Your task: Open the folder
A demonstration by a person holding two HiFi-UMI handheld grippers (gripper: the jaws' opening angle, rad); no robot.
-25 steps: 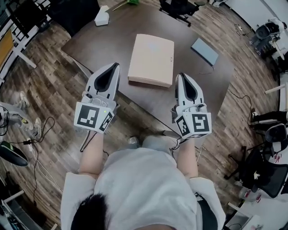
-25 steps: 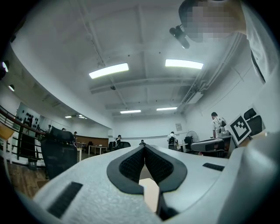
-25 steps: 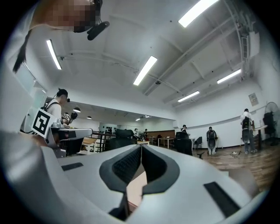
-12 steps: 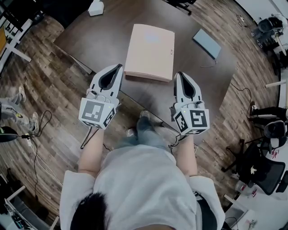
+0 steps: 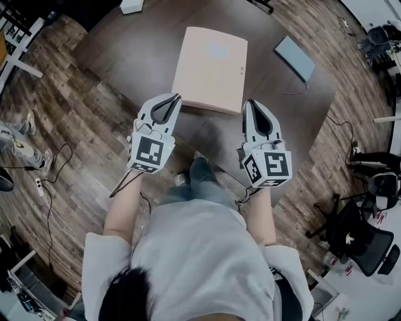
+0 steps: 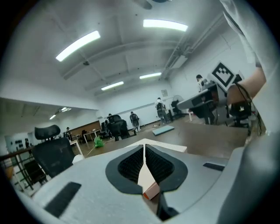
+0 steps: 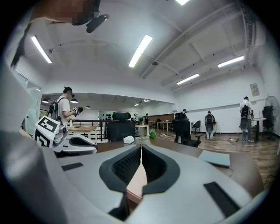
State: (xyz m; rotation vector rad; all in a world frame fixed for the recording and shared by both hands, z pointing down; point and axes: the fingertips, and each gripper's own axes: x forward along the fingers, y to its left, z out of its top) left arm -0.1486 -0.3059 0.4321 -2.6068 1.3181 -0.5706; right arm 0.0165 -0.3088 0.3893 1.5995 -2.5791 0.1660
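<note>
Though unseen overhead, lamps (image 7: 140,50) above folder (image 7: 136,180)

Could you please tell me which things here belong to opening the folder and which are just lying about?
For the job:
folder, closed on the table
left gripper, shut, empty
right gripper, shut, empty

Lying about:
blue-grey pad
white box
</note>
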